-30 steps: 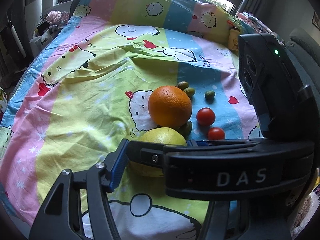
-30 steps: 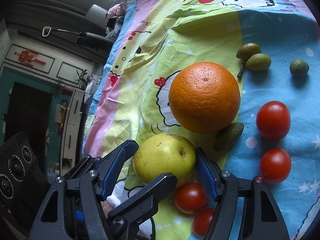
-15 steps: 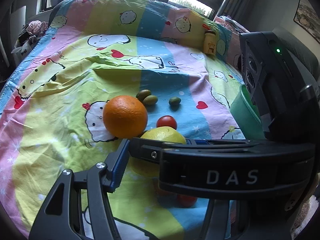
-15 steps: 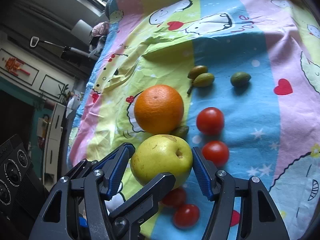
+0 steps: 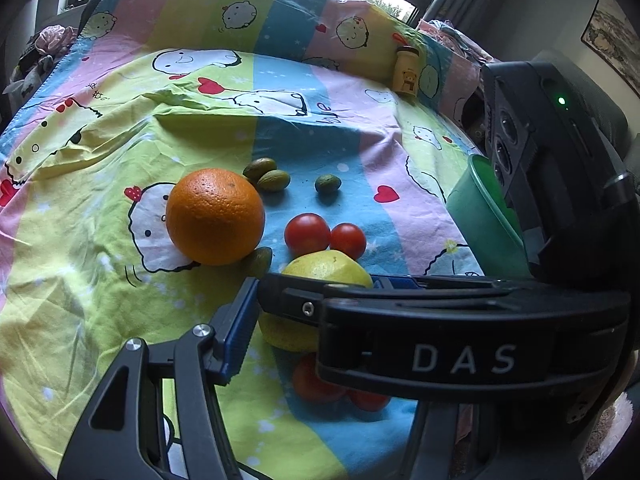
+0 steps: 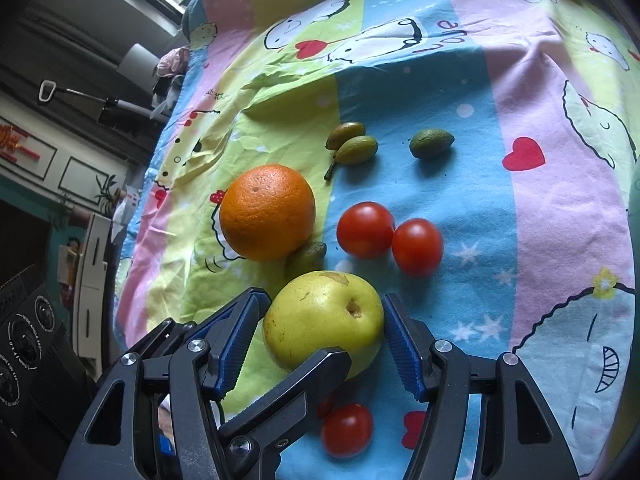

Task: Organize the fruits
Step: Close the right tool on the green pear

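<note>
Pear (image 6: 326, 318) sits between the blue pads (image 6: 400, 346) of the right hand-held gripper (image 6: 324, 340), held above the bedsheet (image 6: 552, 240); both pads touch its sides. Gripper points forward and slightly down over the fruit group. Just beyond: orange (image 6: 267, 212), two touching tomatoes (image 6: 365, 230), three green olives (image 6: 431, 143); another tomato (image 6: 346, 429) lies below the pear. Left hand-held gripper (image 5: 320, 320): only one finger visible, the right gripper's body crosses the view; cannot tell its opening. Green cup (image 5: 480, 224) at right.
</note>
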`<state>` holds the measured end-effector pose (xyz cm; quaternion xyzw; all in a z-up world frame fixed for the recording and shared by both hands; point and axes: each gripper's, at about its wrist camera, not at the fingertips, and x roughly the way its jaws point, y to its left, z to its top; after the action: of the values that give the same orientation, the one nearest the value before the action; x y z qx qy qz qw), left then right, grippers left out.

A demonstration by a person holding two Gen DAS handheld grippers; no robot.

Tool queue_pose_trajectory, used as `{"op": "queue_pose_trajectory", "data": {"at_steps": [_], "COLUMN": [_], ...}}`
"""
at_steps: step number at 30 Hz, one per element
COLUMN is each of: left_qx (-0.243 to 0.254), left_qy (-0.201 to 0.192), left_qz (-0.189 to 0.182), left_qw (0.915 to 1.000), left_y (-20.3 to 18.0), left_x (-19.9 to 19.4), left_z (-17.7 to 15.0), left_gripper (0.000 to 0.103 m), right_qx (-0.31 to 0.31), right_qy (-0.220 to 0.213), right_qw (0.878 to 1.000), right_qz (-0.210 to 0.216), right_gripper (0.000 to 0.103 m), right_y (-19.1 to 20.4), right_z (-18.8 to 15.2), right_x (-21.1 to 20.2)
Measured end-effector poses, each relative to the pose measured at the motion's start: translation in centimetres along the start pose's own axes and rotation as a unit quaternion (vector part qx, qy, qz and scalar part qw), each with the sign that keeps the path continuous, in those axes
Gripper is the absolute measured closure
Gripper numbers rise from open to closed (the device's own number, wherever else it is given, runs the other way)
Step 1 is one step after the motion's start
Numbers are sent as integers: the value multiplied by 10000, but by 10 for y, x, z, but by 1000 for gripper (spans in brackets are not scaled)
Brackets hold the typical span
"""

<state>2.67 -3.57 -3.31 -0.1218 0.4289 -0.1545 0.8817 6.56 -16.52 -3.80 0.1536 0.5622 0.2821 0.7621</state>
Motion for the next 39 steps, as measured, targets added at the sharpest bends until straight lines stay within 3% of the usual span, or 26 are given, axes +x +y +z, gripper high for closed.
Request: {"op": "queue_pose_trajectory", "data": {"at_steps": [39], "left_qx": [-107], "left_qy": [130], "left_qz": [-71], "left_qw": [9998], "left_y": [5], "left_x": [5], "left_z": [-3], "left_gripper": [42], "right_qx": [-2], "right_qy": [8], "right_qw": [9998], "right_qz": [192], "right_gripper": [37], "right_y": [-3], "right_z": [-1], "right_x": [5]}}
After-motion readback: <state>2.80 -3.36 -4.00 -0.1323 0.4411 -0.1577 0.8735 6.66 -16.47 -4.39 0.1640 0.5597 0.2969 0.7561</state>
